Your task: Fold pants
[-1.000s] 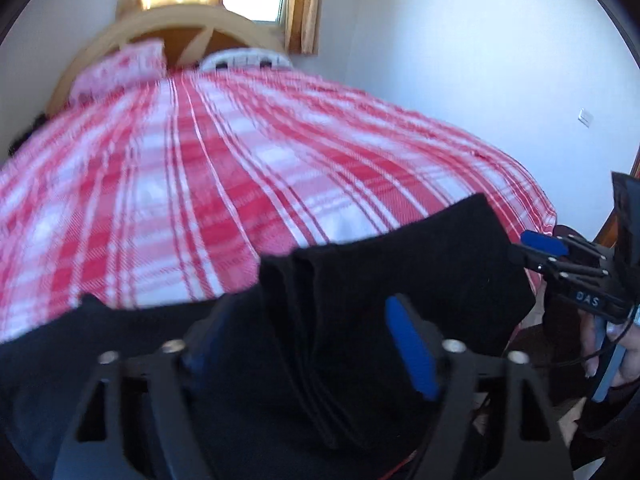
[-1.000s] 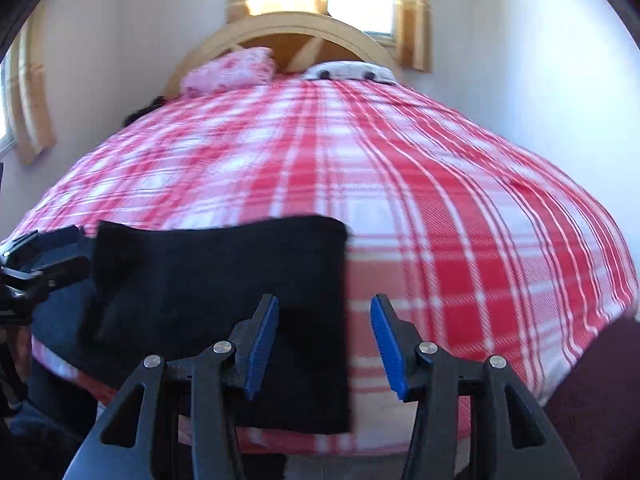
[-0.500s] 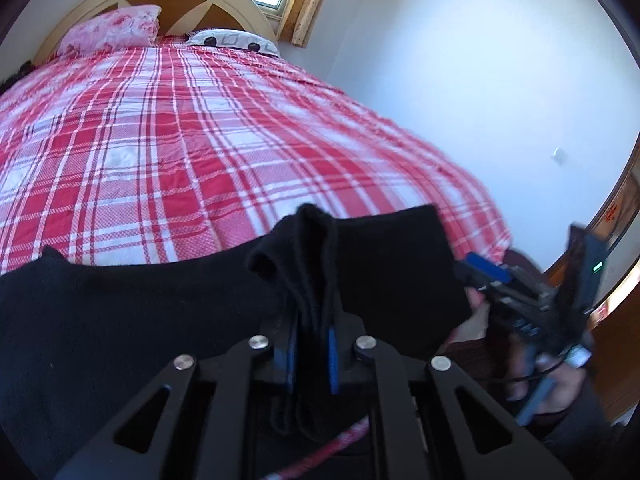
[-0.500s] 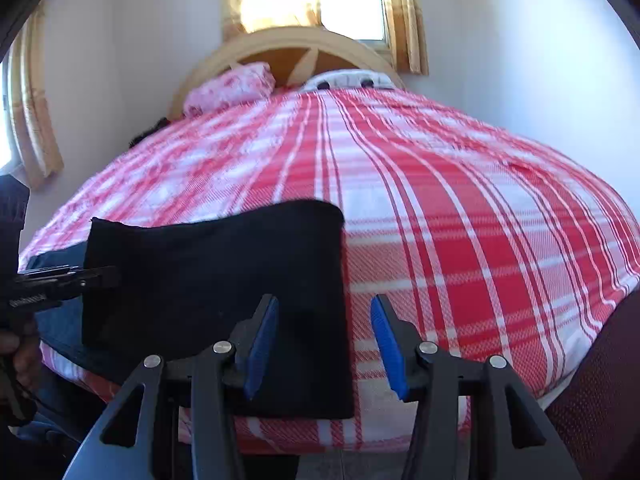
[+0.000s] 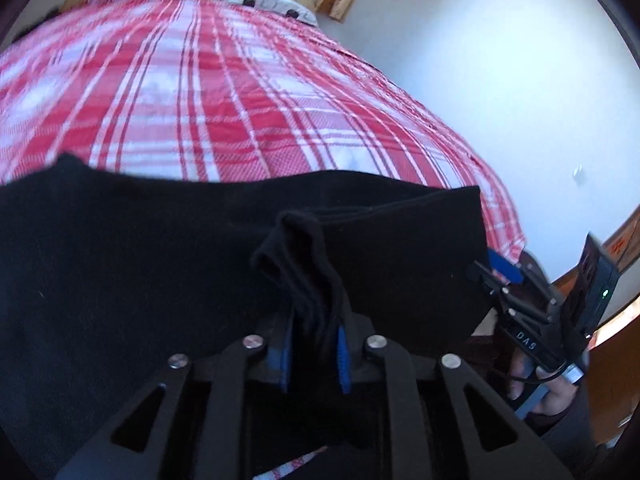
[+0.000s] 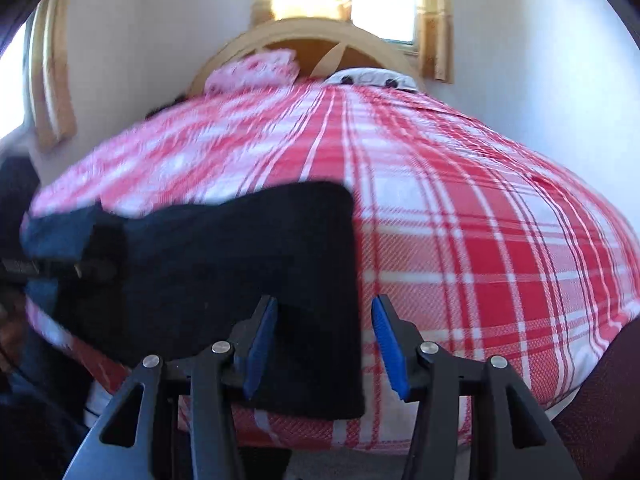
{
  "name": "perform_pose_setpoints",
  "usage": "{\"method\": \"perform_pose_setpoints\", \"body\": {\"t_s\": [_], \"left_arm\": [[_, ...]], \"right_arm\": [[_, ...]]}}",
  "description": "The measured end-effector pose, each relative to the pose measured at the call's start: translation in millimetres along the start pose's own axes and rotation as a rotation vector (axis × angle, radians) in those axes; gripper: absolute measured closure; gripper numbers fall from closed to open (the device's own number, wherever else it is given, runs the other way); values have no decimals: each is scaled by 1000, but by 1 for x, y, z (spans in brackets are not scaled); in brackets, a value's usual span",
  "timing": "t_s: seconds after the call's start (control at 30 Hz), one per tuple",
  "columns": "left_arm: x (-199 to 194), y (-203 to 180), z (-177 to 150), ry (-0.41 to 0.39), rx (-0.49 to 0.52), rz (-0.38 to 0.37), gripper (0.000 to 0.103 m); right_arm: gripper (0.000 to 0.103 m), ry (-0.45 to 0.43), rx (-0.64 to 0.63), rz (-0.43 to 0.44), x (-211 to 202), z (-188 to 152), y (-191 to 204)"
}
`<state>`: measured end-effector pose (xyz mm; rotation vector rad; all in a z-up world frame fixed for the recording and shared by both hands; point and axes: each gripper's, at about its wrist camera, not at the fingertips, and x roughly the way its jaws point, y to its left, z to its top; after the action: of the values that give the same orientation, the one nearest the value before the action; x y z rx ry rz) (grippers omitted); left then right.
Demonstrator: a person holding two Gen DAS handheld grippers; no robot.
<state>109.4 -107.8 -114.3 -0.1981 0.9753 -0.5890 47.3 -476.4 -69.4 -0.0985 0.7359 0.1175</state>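
Observation:
Black pants (image 5: 140,248) lie across the foot of a bed with a red and white plaid cover (image 5: 224,92). My left gripper (image 5: 314,356) is shut on a bunched fold of the pants, which stands up between its blue pads. In the right wrist view the pants (image 6: 224,260) hang over the bed's near edge. My right gripper (image 6: 324,344) is open and empty, its jaws either side of the pants' right edge. It also shows in the left wrist view (image 5: 520,300) at the pants' right end.
A wooden headboard (image 6: 312,40) with a pink pillow (image 6: 256,70) and a white pillow (image 6: 372,78) stands at the far end under a bright window. A white wall (image 5: 500,80) runs along the bed's right side.
My left gripper closed on the pants a second ago and now holds the fold lower and tilted up. The right gripper stayed open and moved closer to the pants' right edge.

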Motion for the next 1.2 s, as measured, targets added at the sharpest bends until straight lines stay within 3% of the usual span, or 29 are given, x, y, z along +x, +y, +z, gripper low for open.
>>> {"method": "perform_pose_setpoints", "body": {"t_s": [0.1, 0.17, 0.2, 0.33, 0.47, 0.7, 0.73, 0.8, 0.87, 1.2], "left_arm": [[-4, -15, -2, -51, 108, 107, 58], [-11, -19, -3, -109, 174, 213, 26], [-12, -21, -3, -135, 197, 234, 22], [-8, -25, -1, -149, 259, 296, 21], [-3, -13, 1, -121, 252, 328, 21], [0, -2, 0, -110, 210, 310, 11], [2, -2, 0, -111, 211, 312, 10], [3, -4, 0, -114, 220, 321, 9], [4, -4, 0, -115, 220, 326, 8], [-6, -7, 2, -128, 218, 337, 7]], "right_arm": [[51, -7, -33, -32, 0, -1, 5], [51, -21, -9, -34, -3, -1, 0], [51, -43, 5, -43, -7, 0, -2], [45, -158, 22, -18, -25, 13, -2], [41, -166, -52, -42, -17, 29, 16], [40, -22, -43, -63, 29, 46, 16], [38, 4, -15, -56, 36, 45, 10], [24, 29, 57, -21, 42, 43, -2], [19, 57, 125, 0, 48, 43, -15], [17, 14, 143, -38, 39, 43, -19]]}}
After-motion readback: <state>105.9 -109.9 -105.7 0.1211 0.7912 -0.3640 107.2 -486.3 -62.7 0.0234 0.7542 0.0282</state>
